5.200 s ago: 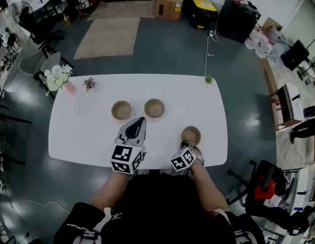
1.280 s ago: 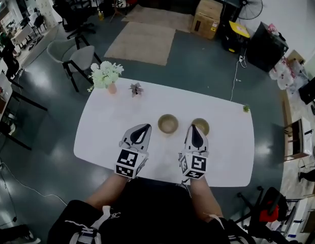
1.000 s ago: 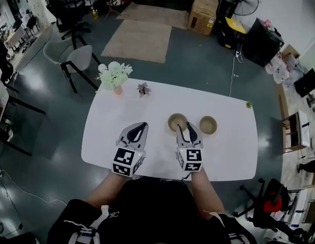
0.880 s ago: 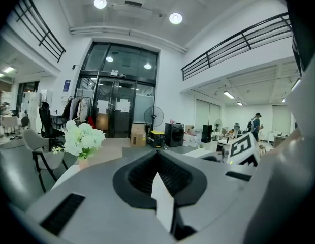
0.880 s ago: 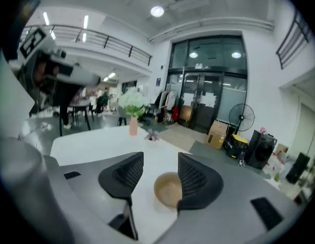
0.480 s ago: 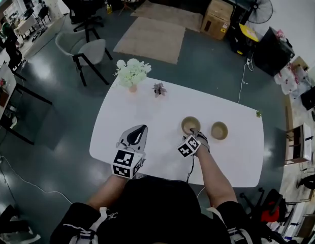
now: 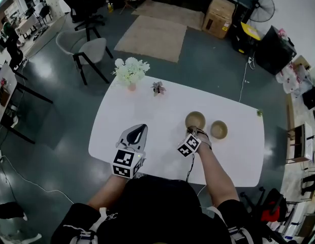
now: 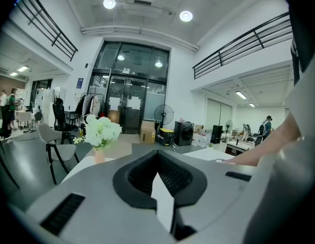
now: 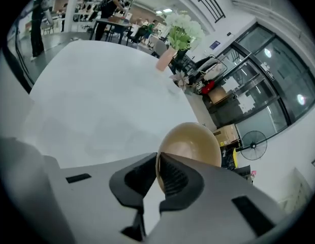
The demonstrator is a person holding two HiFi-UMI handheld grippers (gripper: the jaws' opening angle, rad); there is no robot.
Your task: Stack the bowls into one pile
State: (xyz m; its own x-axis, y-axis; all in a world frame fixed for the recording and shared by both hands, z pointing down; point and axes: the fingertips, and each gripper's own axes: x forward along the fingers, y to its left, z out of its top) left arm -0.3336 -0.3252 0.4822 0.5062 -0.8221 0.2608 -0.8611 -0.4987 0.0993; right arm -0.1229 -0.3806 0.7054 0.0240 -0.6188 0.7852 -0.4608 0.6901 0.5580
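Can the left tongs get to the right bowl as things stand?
Probably not directly. The right tongs, closing on the rim of the left bowl, and the arm behind them lie between the left tongs and the right bowl; they'd have to cross over.

A bowl (image 7: 195, 120) sits on the tabletop (image 7: 147, 113) toward its right edge, with a second bowl (image 7: 219, 130) just right of it. A flower vase (image 7: 130, 74) and a small plant (image 7: 158, 88) stand by the far left corner.
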